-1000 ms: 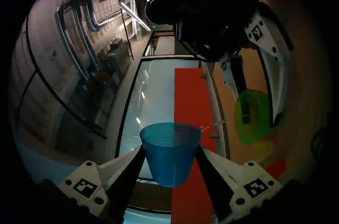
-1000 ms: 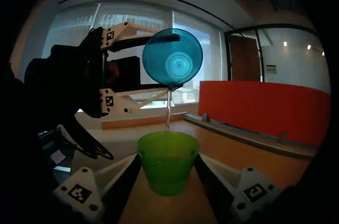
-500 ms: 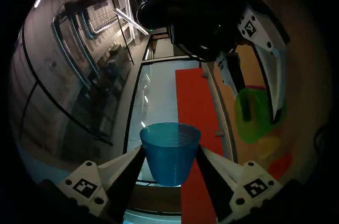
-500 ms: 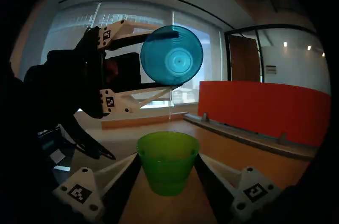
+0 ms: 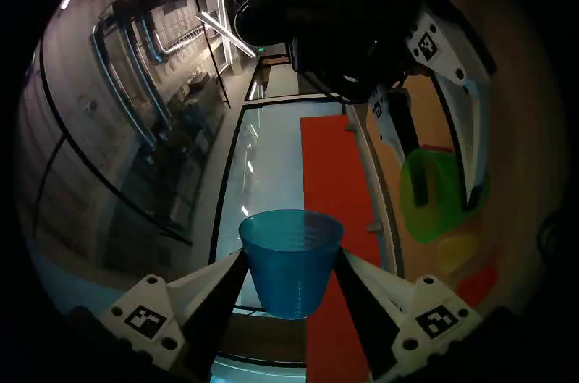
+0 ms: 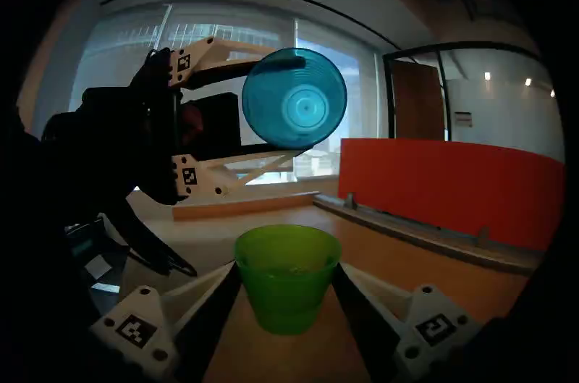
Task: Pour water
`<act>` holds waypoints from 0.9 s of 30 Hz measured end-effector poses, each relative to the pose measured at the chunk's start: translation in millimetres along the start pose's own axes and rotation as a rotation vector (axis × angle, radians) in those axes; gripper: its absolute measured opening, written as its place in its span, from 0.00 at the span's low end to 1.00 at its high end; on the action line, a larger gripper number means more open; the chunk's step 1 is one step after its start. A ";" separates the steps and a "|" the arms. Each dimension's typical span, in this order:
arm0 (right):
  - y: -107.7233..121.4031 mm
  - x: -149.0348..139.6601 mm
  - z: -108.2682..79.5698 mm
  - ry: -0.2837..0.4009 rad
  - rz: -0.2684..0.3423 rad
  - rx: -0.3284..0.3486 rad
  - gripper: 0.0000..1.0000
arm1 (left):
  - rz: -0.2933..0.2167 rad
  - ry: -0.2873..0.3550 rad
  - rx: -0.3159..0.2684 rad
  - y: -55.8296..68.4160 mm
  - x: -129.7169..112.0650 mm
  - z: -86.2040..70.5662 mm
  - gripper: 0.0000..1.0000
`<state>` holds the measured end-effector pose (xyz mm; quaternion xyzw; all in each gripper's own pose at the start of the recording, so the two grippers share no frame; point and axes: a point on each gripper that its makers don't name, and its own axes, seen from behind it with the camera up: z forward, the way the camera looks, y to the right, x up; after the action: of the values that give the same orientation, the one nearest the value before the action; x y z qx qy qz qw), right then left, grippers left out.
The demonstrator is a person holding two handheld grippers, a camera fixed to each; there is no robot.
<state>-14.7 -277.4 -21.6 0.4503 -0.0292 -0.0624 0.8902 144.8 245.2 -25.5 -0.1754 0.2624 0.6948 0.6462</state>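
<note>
A: Left gripper [image 5: 290, 260], what's the state?

B: Narrowed to cup width. Both fingers press the sides of a blue cup [image 5: 291, 274], one on each side. In the left gripper view the cup sits between the fingertips, rim away from the camera.

A: And from the other side?

B: In the right gripper view the blue cup [image 6: 294, 98] lies tipped on its side. Its open mouth faces the camera and the round bottom shows inside. The left gripper's white fingers clamp it top and bottom. The hand [image 6: 101, 144] holding that gripper is a dark silhouette to the left.

A: Right gripper [image 6: 287, 267]?

B: Same story: partly closed, both fingers against a green cup [image 6: 287, 289]. That cup is upright with its mouth open upward, low in the view, directly below the blue cup and apart from it.

A: Is the green cup on the surface?

B: Cannot tell; its base is low against the wooden table [image 6: 405, 260], contact unclear. The water level inside is also unclear.

A: Background?

B: A red partition [image 6: 449, 184] stands along the table's far edge at right. A big bright window [image 6: 130, 43] is behind the left gripper.

A: Does the left gripper view show the green cup?

B: Yes, the green cup [image 5: 432, 195] is at right, seen sideways between the right gripper's white fingers, beside the red partition [image 5: 329, 166].
</note>
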 end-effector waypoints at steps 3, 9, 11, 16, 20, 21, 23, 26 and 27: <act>0.2 0.5 0.5 -0.001 -0.001 -0.001 0.88 | -0.042 -0.005 -0.002 1.6 -2.8 -0.6 0.83; 0.4 -0.4 0.0 -0.002 -0.002 -0.002 0.87 | -0.130 -0.016 0.000 0.6 -10.5 -1.1 0.83; 0.4 -0.2 -0.3 0.000 -0.003 -0.003 0.87 | -0.173 -0.021 -0.003 3.0 -13.5 -1.5 0.83; 1.0 -0.4 -1.2 -0.001 -0.001 -0.006 0.87 | -0.313 -0.036 -0.012 9.5 -22.1 -2.2 0.83; 2.7 -2.6 -2.7 -0.001 -0.002 -0.011 0.87 | -0.443 -0.050 -0.011 10.8 -31.8 -2.8 0.83; 3.0 -2.7 -3.2 0.000 -0.002 -0.011 0.87 | -0.475 -0.051 -0.010 11.1 -33.6 -3.5 0.83; 3.4 -2.7 -4.4 0.002 -0.001 -0.012 0.87 | -0.544 -0.053 -0.009 11.8 -36.5 -5.3 0.83; 4.3 -1.8 -5.7 0.005 -0.005 -0.015 0.87 | -0.651 -0.054 -0.015 14.2 -37.8 -8.2 0.83; 4.9 -1.2 -5.9 0.007 -0.006 -0.017 0.87 | -0.687 -0.053 -0.018 14.9 -37.9 -9.0 0.83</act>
<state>-14.8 -269.6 -21.1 0.4430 -0.0243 -0.0638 0.8939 133.1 209.0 -8.6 -0.2410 0.1652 0.4433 0.8474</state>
